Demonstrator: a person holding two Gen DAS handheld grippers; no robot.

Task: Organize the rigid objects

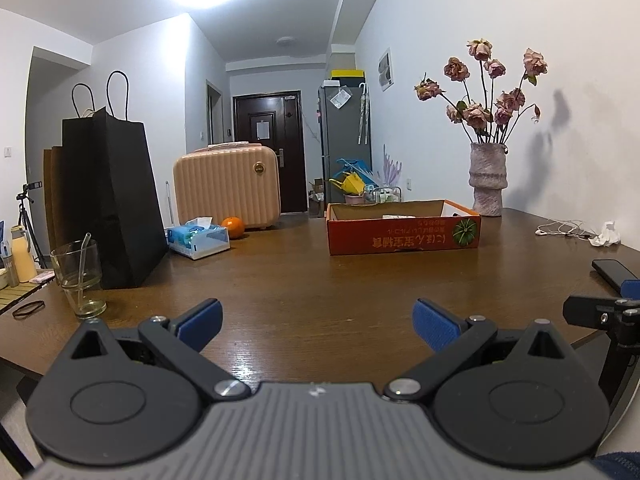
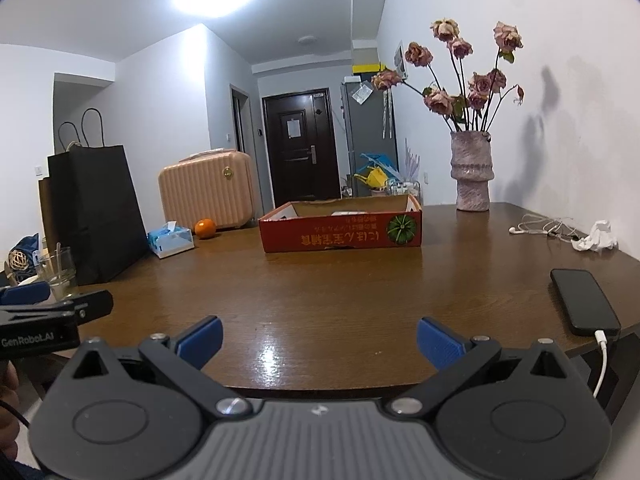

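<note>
My left gripper [image 1: 318,322] is open and empty, low over the near edge of the brown table [image 1: 300,280]. My right gripper [image 2: 320,338] is open and empty too, beside it on the right. An orange cardboard box [image 1: 404,226] lies open at the middle back; it also shows in the right wrist view [image 2: 340,226]. A black phone [image 2: 584,300] on a white cable lies at the right edge. An orange [image 1: 233,227], a blue tissue pack [image 1: 199,237] and a drinking glass with a straw [image 1: 78,276] stand at the left.
A tall black paper bag [image 1: 112,200] stands at the left. A pink suitcase [image 1: 226,188] sits behind the tissues. A vase of dried roses [image 1: 487,180] stands at the back right by the wall. White earphones [image 2: 540,228] and a crumpled tissue [image 2: 598,236] lie at the right.
</note>
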